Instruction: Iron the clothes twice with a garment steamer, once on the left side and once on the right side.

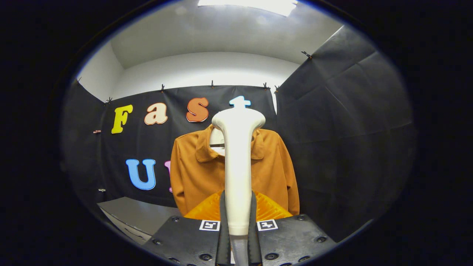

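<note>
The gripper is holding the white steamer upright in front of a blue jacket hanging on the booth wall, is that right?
Not quite: the jacket is orange-brown, not blue, as the gripper view shows. The rest holds: the gripper is shut on the white steamer, held upright ahead of the hanging jacket.

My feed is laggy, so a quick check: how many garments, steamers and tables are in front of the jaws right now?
Orange jacket, hanging beyond the jaws: 1
White garment steamer, gripped between the jaws, held upright: 1
Grey table, beside the jacket: 1
Total: 3
</note>
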